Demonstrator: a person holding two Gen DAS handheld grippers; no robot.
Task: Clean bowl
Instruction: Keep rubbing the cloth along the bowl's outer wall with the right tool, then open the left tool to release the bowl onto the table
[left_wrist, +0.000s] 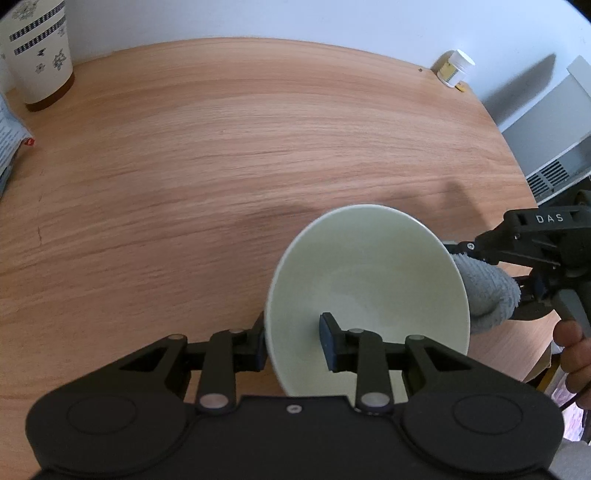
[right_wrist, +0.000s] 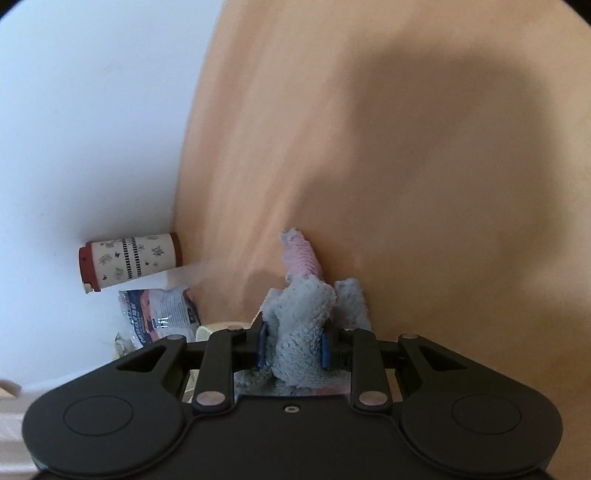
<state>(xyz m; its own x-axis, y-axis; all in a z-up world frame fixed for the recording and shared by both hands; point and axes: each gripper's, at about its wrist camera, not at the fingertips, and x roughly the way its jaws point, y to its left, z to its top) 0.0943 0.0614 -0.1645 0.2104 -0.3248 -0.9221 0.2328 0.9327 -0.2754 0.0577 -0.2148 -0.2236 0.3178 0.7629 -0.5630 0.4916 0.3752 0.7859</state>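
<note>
A wooden table (left_wrist: 221, 147) stands against a white wall (left_wrist: 295, 18).

The bowl (left_wrist: 365, 295) is pale green-white and glazed, plain inside, with a thin round rim. It sits in the lower right of the left wrist view, tipped steeply so its opening faces the camera, its near rim cut off at the bottom by the black tool body. The inside looks bare (a faint sheen shows near the base). The cloth (right_wrist: 303, 325) is a fluffy grey terry bundle with a pink ribbed strip, bunched upright at the lower centre of the right wrist view; in the left wrist view it lies just behind the bowl's right wall.
</note>
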